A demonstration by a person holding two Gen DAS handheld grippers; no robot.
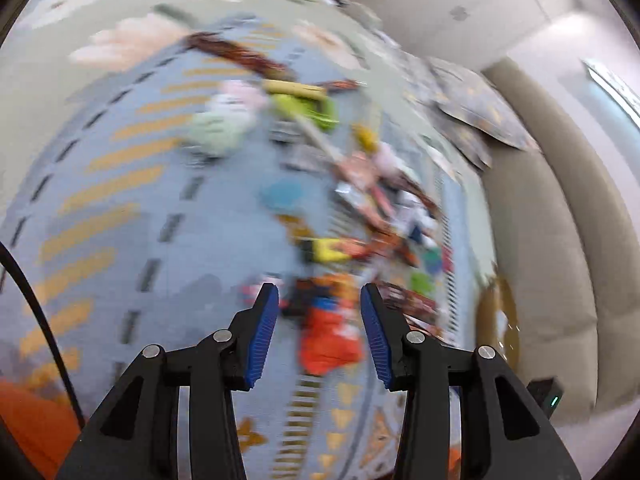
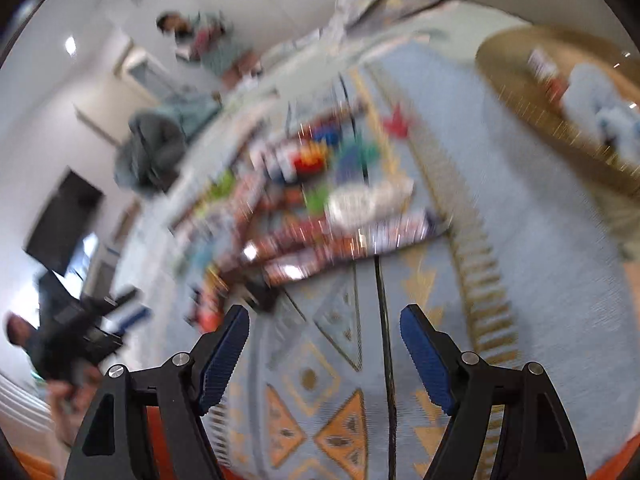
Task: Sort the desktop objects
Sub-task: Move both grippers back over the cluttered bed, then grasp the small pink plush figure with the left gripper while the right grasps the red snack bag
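Note:
Both views are smeared by motion. A heap of small toys and snack packets [image 1: 360, 200] lies on a blue patterned cloth [image 1: 120, 200]. My left gripper [image 1: 320, 300] hangs above the heap's near end with its jaws apart; an orange-red packet [image 1: 328, 340] shows in the gap, lying on the cloth, and the blue pads are clear of it. A yellow piece [image 1: 328, 250], a blue disc [image 1: 282, 196] and a pale green plush [image 1: 216, 128] lie further on. My right gripper [image 2: 325, 316] stands open over bare cloth [image 2: 312, 380], short of the same heap [image 2: 320, 220].
A golden woven basket [image 2: 520, 64] at the upper right holds a light blue plush [image 2: 600, 108]. A black cable [image 2: 384, 340] crosses the cloth between the right fingers. A person [image 2: 24, 336] sits at the left edge, another [image 2: 176, 24] at the back. A beige sofa [image 1: 560, 240] borders the cloth.

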